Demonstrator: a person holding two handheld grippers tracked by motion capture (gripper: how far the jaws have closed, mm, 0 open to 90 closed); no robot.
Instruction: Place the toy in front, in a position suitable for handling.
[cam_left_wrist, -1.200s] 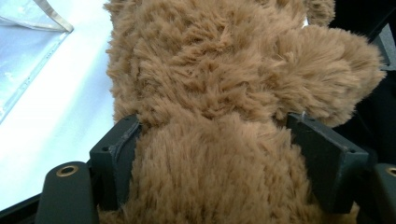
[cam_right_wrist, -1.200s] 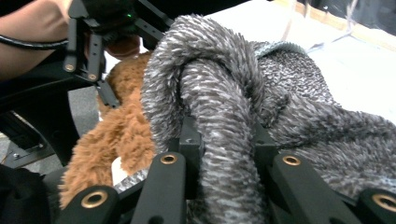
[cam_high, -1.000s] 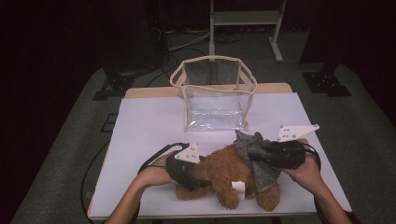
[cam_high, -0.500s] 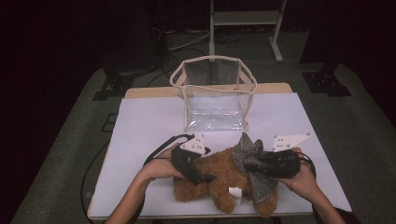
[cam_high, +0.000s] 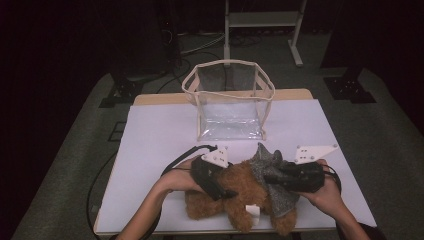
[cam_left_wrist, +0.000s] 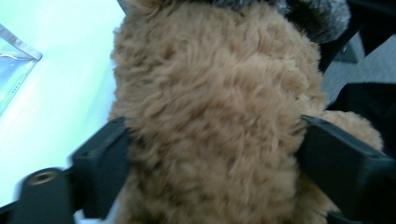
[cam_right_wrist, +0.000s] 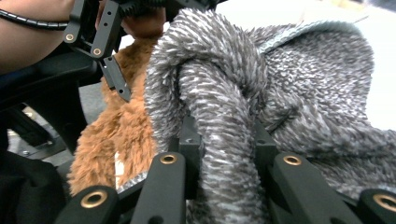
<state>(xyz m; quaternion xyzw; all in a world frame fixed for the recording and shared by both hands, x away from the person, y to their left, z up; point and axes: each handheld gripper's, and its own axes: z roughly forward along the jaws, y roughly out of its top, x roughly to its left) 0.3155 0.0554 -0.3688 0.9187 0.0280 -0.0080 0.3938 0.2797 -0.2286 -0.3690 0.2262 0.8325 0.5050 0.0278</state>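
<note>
High view: a brown plush toy (cam_high: 235, 192) lies on the white table (cam_high: 160, 135) near its front edge, at about 6 o'clock from a clear plastic bag (cam_high: 229, 102) that stands upright near the table's middle. A grey knitted garment (cam_high: 272, 180) covers the toy's right part, with a loose corner pointing up toward 12 o'clock.

The left tool (cam_high: 220, 187) comes in from 9 o'clock, held in the person's left hand (cam_high: 180, 177), and meets the toy's left side. In the left gripper view, the brown fur (cam_left_wrist: 210, 116) bulges between the two black jaws, which press into it from 9 o'clock and 3 o'clock; the left tool is clamped on the toy's body at a wide spread.

The right tool (cam_high: 272, 179) comes in from 3 o'clock, held in the person's right hand (cam_high: 325, 192), and lies on the grey garment over the toy. In the right gripper view, a thick fold of the garment (cam_right_wrist: 224, 140) rises between the jaws, which pinch it from both sides at a narrow gap; the right tool holds that fold. Brown fur (cam_right_wrist: 126, 130) shows at 9 o'clock of the fold, with the left tool (cam_right_wrist: 116, 81) beyond it at 10 o'clock.
</note>
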